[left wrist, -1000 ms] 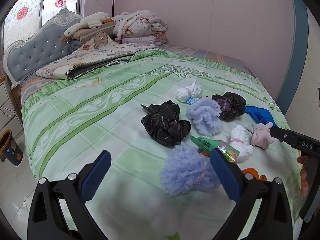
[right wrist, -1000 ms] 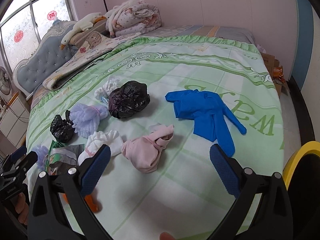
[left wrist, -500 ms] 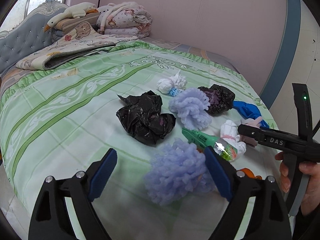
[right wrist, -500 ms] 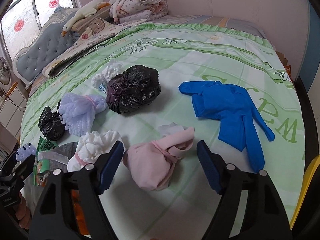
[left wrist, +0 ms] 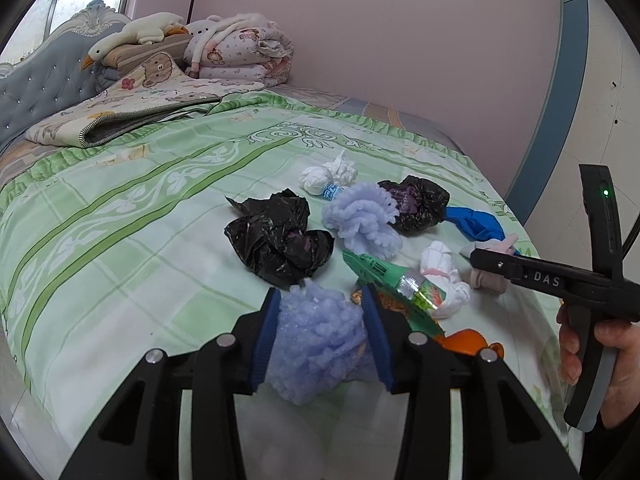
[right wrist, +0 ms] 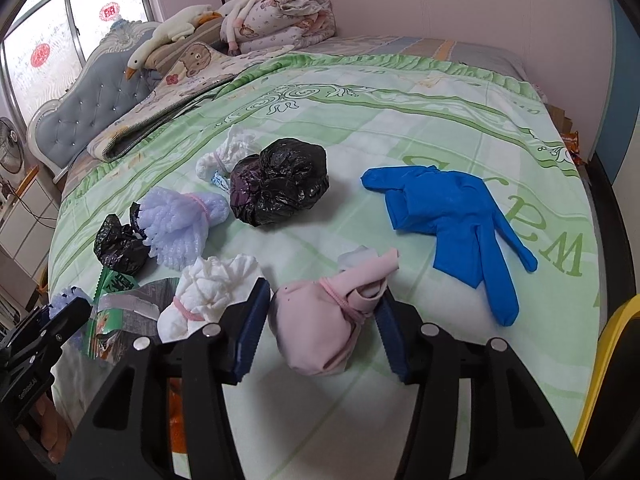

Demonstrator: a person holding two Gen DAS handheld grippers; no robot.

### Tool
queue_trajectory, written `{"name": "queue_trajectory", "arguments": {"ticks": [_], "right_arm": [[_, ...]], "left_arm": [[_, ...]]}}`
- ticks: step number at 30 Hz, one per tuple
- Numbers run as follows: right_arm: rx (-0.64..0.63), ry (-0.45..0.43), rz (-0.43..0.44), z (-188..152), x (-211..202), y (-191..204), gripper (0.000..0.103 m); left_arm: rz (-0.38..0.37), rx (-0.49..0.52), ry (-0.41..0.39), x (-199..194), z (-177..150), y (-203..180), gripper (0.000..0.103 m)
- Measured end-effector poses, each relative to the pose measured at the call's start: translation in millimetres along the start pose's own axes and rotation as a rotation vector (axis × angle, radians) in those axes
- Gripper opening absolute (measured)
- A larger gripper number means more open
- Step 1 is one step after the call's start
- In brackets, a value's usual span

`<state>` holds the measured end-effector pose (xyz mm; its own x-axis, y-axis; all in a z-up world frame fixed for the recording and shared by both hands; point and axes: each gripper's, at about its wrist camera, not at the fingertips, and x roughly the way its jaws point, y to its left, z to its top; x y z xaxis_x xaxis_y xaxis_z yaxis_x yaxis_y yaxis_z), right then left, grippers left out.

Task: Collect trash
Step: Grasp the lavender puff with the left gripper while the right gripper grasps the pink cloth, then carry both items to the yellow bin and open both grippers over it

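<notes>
Between the fingers of the left gripper (left wrist: pixel 320 324) a lilac foam ball (left wrist: pixel 320 344) is enclosed, the jaws having just been closing until both pads are seen pressed into its sides near the front edge of the bed (left wrist: pixel 120 240). Between the fingers of the right gripper (right wrist: pixel 320 328) a pink bundle (right wrist: pixel 320 320) is framed with its long axis running away and to the right; those jaws have also been closing, and contact cannot be told. Both grippers are pitched downward, side by side.
</notes>
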<state>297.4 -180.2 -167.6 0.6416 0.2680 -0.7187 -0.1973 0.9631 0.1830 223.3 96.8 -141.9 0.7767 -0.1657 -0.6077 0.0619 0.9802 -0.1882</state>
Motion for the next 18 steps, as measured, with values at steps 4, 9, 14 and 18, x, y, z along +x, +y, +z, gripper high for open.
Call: {"name": "queue_trajectory", "arguments": {"ticks": [4,9,14,18], "right_arm": [[0.011,-0.005,0.003,-4,-17,-4,0.05],[0.014,-0.021,-0.001,-10,-44,-11,0.05],[0.004,-0.044,-0.006,-18,-77,-21,0.05],[0.012,-0.059,-0.019,-24,-105,-34,0.05]], "left_arm": [[0.003,-0.008,-0.004,-8,1,1,0.036],[0.032,0.004,-0.035,-28,3,-8,0.035],[0.055,0.039,-0.076,-54,11,-28,0.035],[0.046,0.067,-0.108,-74,21,-48,0.035]]}}
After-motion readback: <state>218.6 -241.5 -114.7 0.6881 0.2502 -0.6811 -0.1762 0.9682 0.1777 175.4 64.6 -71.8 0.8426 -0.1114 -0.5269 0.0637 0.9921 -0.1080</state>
